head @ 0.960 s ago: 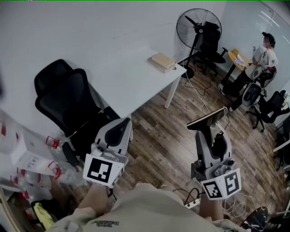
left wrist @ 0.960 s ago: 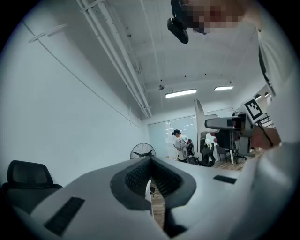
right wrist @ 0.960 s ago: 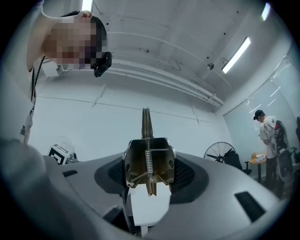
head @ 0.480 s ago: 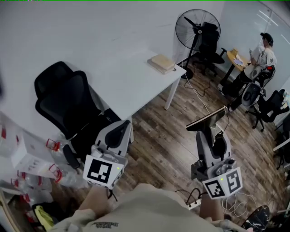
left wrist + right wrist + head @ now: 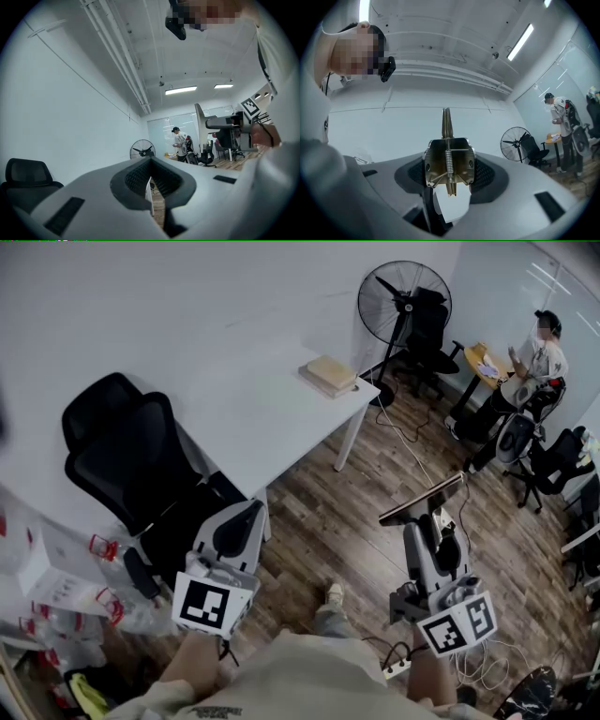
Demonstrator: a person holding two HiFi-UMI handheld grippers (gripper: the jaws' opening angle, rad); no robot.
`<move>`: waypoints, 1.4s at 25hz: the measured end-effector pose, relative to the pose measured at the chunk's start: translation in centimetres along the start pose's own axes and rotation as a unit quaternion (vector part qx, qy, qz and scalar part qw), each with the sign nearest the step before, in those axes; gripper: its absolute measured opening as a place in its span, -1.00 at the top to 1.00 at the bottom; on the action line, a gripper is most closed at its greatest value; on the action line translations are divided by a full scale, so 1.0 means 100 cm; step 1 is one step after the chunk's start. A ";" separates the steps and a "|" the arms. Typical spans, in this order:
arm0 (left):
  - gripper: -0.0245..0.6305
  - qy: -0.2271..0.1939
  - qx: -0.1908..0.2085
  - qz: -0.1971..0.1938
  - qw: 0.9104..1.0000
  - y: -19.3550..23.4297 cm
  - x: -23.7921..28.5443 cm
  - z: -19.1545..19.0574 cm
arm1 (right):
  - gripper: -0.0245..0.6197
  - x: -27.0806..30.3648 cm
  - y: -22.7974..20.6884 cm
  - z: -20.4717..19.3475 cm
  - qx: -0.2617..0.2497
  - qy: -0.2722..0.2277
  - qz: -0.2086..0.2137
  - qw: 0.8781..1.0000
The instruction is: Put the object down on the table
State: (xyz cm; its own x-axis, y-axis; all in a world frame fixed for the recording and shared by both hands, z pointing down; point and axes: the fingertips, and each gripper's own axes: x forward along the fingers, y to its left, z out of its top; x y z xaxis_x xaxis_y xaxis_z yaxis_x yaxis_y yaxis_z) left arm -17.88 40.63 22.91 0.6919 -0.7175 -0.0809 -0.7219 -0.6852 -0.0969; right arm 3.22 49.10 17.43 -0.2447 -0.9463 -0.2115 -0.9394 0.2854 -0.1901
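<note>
My right gripper [image 5: 427,524] is shut on the brass spring clip [image 5: 449,164] of a thin flat board [image 5: 422,500]. The board stands on edge above the jaws, over the wooden floor, right of the white table [image 5: 216,362]. In the right gripper view the board [image 5: 446,123] shows edge-on, rising straight out of the clip. My left gripper [image 5: 238,527] hangs near the table's front corner, shut, with nothing in it. Its dark pads [image 5: 136,176] meet around an empty hollow in the left gripper view.
A black office chair [image 5: 122,460] stands at the table's near side. A stack of books [image 5: 328,373] lies at the table's far corner. Behind are a floor fan [image 5: 403,301], more chairs and a person [image 5: 536,357]. Boxes and bottles [image 5: 56,577] crowd the left. Cables [image 5: 398,657] lie by my feet.
The whole view has slid slightly left and both grippers with it. A shoe has come into view on the floor between the grippers. The right gripper's hold on the board is the same.
</note>
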 end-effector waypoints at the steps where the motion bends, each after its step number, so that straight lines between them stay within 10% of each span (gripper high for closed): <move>1: 0.86 0.004 -0.002 0.002 1.000 0.001 0.004 -0.004 | 0.23 0.001 -0.007 -0.003 0.005 0.003 -0.005 1.000; 35: 0.86 0.090 0.022 0.055 0.994 -0.027 0.294 -0.039 | 0.23 0.157 -0.292 -0.039 0.105 0.091 0.069 0.988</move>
State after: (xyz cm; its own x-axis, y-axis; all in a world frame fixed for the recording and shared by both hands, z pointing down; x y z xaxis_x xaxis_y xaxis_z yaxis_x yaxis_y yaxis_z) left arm 4.36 20.94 24.62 0.5927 -0.8010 0.0842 -0.7888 -0.5984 -0.1403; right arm 25.89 25.36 23.37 -0.4233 -0.9027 -0.0773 -0.8282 0.4201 -0.3710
